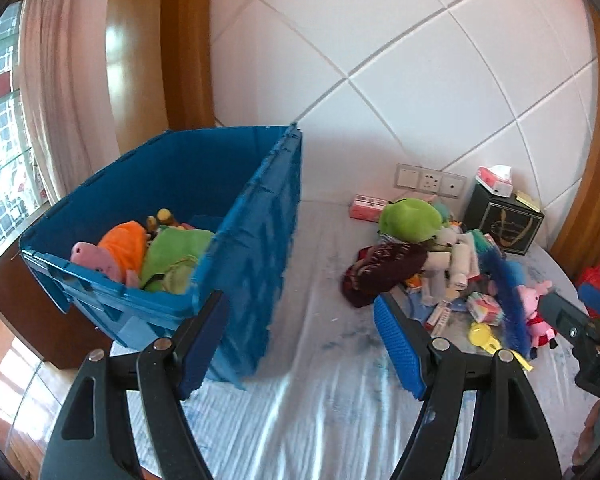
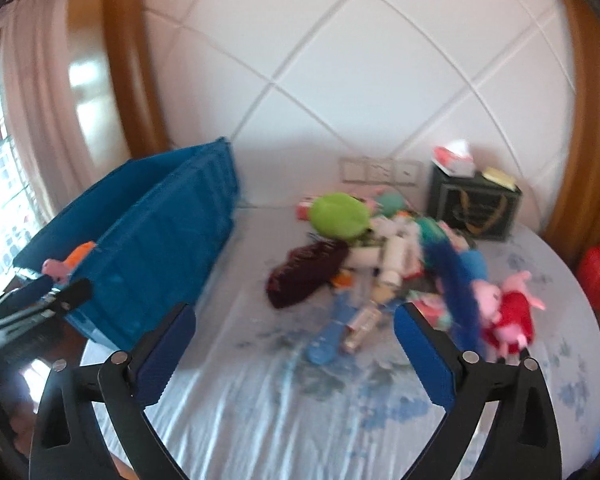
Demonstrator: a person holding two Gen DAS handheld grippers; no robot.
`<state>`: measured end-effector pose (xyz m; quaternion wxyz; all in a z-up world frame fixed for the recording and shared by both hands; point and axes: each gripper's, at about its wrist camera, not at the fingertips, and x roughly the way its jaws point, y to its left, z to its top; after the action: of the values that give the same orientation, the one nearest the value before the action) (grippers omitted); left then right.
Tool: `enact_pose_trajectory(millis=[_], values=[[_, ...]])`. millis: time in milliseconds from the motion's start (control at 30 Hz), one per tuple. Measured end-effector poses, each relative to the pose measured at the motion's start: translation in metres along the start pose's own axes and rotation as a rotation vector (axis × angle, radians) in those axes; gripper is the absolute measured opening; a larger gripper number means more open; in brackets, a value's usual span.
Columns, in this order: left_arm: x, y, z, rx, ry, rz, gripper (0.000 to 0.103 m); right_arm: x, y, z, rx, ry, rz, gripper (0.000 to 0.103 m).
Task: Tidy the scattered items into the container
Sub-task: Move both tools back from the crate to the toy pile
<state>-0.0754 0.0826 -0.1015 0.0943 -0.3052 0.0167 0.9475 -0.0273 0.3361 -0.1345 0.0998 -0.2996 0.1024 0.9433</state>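
Plainly both claws gape empty: left claw (image 1: pixel 300 336) beside the blue plastic crate (image 1: pixel 236 248) at the bed's left edge, right claw (image 2: pixel 294 344) facing the blurred toy heap (image 2: pixel 384 256) mid-bed.

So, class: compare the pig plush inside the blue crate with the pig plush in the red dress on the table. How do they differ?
The pig plush in the blue crate lies packed among an orange toy and a green toy; the pig plush in the red dress is out on the table, at the edge of the scattered pile. The crated one shows no red clothing. Both are pink.
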Motion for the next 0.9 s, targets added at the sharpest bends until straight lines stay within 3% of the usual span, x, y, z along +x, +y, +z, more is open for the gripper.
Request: enact_pose_trajectory(millis=[167,367,500,667,900], values=[[0.001,-0.021,-0.001,0.044,-0.057,-0.054,0.074,-0.015,-0.05,-0.016,0.112,-0.028,-0.081,0.101],[0.031,-0.058,-0.015,0.151,0.011,-0.207,0.074,-0.033,-0.089,-0.037,0.21,-0.003,-0.249,0.102],[0.052,-0.077,-0.03,0.17,0.069,-0.281,0.074,-0.044,-0.111,-0.055,0.251,0.042,-0.358,0.102],[0.074,-0.103,-0.041,0.206,0.136,-0.272,0.074,-0.054,-0.146,-0.076,0.314,0.072,-0.424,0.102],[0.106,-0.157,-0.059,0.183,0.201,-0.232,0.074,-0.033,-0.217,-0.096,0.367,0.142,-0.411,0.102]])
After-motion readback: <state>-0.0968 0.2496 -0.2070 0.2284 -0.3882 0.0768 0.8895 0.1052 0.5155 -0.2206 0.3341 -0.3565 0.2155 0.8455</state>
